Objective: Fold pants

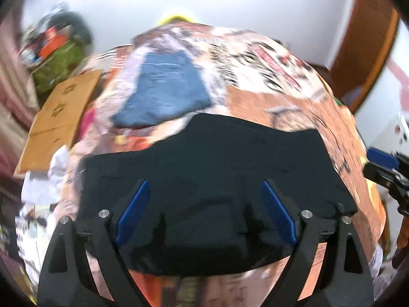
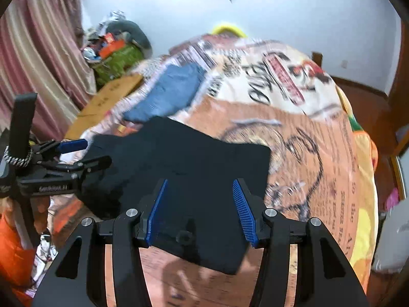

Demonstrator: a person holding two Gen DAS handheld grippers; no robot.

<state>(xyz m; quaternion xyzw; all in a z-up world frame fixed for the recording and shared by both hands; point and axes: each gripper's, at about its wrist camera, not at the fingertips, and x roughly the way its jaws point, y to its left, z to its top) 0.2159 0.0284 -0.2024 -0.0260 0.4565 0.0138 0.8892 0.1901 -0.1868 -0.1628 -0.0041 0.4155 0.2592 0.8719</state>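
Note:
Black pants lie folded flat on a patterned bedspread; they also show in the right wrist view. My left gripper is open and empty above the near part of the pants. It also shows at the left of the right wrist view, open. My right gripper is open and empty above the pants' near right part. It shows at the right edge of the left wrist view.
Folded blue jeans lie farther back on the bed. A cardboard sheet lies at the bed's left edge. A cluttered pile with a green bag and curtains stand at left. A wooden door is at right.

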